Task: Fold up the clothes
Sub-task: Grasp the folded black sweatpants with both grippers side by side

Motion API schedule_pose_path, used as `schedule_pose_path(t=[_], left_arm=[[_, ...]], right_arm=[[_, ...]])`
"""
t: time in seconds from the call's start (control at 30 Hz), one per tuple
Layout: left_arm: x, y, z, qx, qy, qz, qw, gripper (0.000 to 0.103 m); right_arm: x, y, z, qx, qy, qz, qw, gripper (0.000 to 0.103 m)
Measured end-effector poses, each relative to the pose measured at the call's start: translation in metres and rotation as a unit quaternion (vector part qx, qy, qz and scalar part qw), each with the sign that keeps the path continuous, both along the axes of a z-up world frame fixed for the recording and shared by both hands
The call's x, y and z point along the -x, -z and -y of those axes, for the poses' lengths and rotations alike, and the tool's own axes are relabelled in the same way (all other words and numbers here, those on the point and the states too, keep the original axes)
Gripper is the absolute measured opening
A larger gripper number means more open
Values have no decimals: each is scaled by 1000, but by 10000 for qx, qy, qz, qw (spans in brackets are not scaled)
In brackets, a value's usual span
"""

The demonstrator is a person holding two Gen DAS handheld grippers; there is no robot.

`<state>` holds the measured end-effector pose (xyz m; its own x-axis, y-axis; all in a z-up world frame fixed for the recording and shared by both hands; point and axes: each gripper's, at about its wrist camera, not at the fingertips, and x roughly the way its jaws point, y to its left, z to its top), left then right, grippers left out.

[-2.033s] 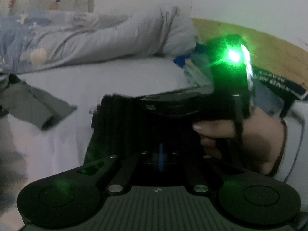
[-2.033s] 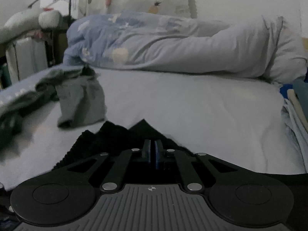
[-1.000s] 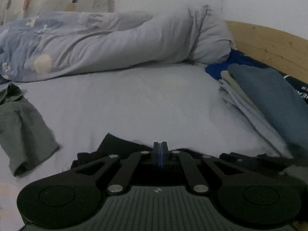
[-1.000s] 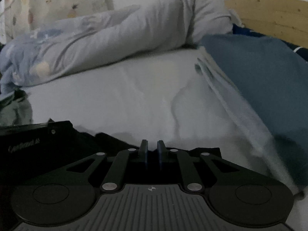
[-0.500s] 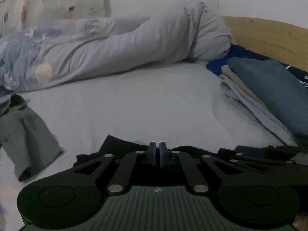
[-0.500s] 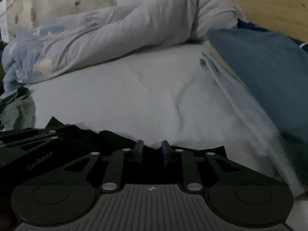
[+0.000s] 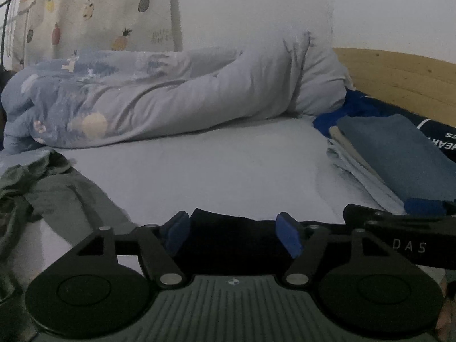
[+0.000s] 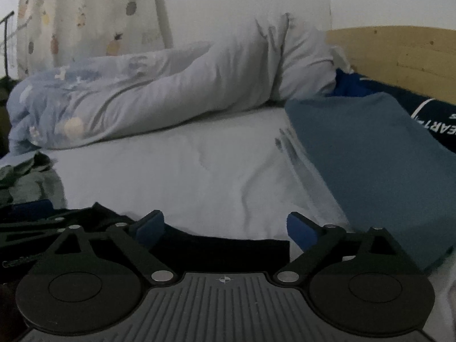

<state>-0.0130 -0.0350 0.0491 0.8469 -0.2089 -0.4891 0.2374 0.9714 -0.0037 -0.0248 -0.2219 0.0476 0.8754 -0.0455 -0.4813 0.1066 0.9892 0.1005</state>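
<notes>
A black garment (image 7: pixel 230 238) lies flat on the white bed sheet (image 7: pixel 228 171), right under both grippers; it also shows in the right wrist view (image 8: pixel 222 252). My left gripper (image 7: pixel 232 232) is open, its blue pads apart over the garment's far edge, holding nothing. My right gripper (image 8: pixel 225 228) is open too, above the same garment's right end. The right gripper's body shows at the right of the left wrist view (image 7: pixel 404 242). The left gripper shows at the left of the right wrist view (image 8: pixel 31 222).
A crumpled grey-green garment (image 7: pixel 42 188) lies at the left. A stack of folded clothes with a blue top piece (image 8: pixel 370 165) sits at the right. A rolled duvet (image 7: pixel 171 97) runs along the back. A wooden headboard (image 7: pixel 399 77) stands at the far right.
Both grippers have opened and let go of the black garment, which now lies flat on the sheet. Two seconds ago both were shut on it.
</notes>
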Motion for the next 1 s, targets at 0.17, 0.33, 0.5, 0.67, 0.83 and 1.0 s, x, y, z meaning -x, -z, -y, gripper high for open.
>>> schedule_pose_path(t=[0.17, 0.33, 0.5, 0.67, 0.83, 1.0], left_arm=[[25, -12, -3, 23, 69, 74, 9999, 75], [44, -17, -8, 123, 51, 60, 9999, 75], [58, -14, -10, 117, -66, 20, 9999, 74], [50, 7, -12, -116, -1, -341, 9993, 65], [40, 38, -9, -576, 131, -377, 9975, 62], [40, 56, -16, -500, 262, -119, 9983, 71]], right_arm=[[26, -10, -1, 74, -64, 130, 9999, 97], [51, -15, -2, 98, -173, 139, 9997, 99], [76, -12, -6, -50, -258, 65, 9996, 99], [76, 3, -14, 46, -596, -105, 9982, 99], [64, 26, -25, 184, -1020, -431, 9937, 99], [64, 47, -27, 348, -1212, -172, 9919, 103]])
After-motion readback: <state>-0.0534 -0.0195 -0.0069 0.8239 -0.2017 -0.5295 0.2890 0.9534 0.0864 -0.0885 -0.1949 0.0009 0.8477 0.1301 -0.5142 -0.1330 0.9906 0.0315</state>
